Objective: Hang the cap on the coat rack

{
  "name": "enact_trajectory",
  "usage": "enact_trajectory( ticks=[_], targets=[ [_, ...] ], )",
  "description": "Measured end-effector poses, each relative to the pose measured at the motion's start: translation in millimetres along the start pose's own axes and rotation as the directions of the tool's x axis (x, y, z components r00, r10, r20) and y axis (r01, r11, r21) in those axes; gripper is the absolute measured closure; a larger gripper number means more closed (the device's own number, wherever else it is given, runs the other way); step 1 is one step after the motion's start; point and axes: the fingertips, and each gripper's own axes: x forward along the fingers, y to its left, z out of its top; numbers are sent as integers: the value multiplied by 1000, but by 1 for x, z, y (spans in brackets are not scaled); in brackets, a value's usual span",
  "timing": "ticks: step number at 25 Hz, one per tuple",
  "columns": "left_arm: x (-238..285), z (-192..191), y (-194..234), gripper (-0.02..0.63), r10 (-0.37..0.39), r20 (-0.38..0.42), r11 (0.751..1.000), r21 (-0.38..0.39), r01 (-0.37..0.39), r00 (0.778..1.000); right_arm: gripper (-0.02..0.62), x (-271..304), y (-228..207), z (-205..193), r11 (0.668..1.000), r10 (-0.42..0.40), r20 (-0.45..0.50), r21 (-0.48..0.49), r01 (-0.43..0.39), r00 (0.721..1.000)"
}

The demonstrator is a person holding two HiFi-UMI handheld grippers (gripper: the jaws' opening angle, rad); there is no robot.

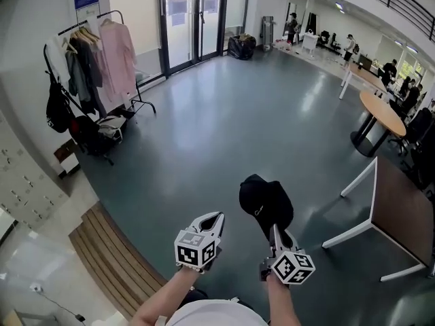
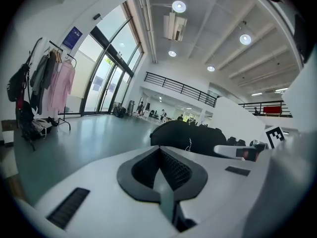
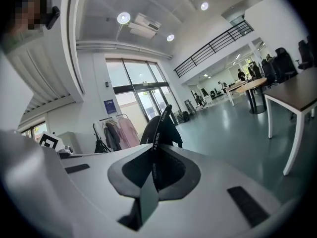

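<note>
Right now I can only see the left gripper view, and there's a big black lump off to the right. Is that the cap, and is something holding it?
Observer: Yes, that is the cap. The right gripper view shows the right hand-held gripper shut on its strap.
Operator: Is anything written on the strap?
Observer: Pale letters along it read FASHION.
Operator: Is anything standing over on the cap's side?
Observer: In the head view, a brown table with white legs stands to the right of the cap.
</note>
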Motion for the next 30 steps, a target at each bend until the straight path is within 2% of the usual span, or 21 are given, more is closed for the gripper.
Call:
enact_trajectory(
  ticks=[15, 30],
  targets=[
    [-46, 33, 137, 603, 139, 47, 988, -70, -135, 989, 577, 115, 110, -34, 987, 159, -80, 11, -159, 984],
    [-138, 45, 252, 603, 287, 84, 953, -128, -275, 954, 578, 179, 235, -79, 953, 304, -131, 24, -303, 944]
  ],
)
